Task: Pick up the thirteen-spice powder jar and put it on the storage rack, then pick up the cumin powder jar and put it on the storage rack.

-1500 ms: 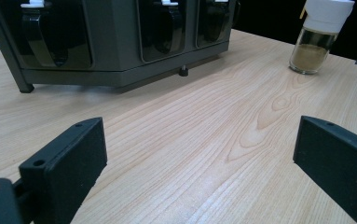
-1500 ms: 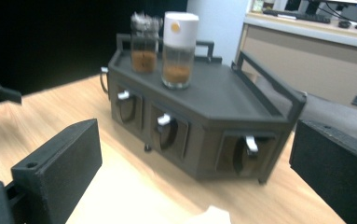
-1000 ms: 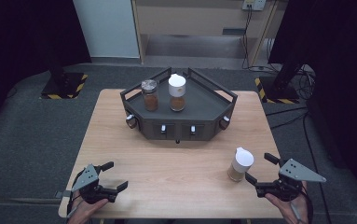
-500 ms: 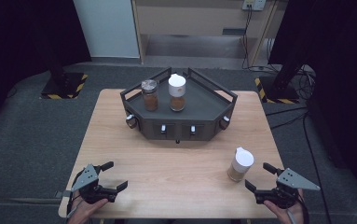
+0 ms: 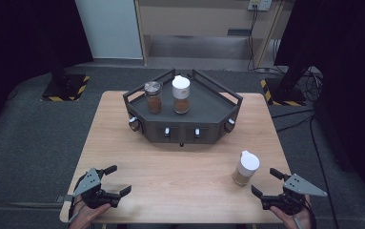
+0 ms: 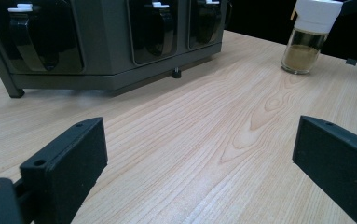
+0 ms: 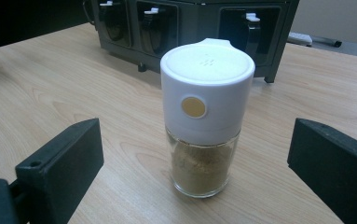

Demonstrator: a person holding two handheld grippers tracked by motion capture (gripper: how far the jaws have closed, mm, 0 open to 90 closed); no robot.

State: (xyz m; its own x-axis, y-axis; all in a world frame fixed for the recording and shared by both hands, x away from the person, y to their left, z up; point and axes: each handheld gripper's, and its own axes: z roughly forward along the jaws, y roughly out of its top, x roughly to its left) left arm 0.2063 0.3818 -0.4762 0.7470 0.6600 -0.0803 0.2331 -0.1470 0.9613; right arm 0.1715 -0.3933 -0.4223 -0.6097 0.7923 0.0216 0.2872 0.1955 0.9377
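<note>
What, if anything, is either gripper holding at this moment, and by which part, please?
Nothing is held. The right gripper stands open, its jaws to either side of the white-capped spice jar without touching it. The left gripper is open over bare table.

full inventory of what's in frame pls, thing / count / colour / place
spice jar on the table: 1, white cap, glass body with tan powder, upright on the right front of the table, apart from the rack
white-capped jar on the rack: 1, white cap, brown contents, upright on the rack's top tray
metal-lidded jar: 1, silver lid, brown contents, upright on the tray, left of the white-capped one
rack: 1, dark grey, railed tray on top, white-tabbed slots in its front, middle back of the table
table: 1, light wood
left gripper: 1, black, jaws open, front left of the table
right gripper: 1, black, jaws open, facing the spice jar on the table, not touching it
</note>
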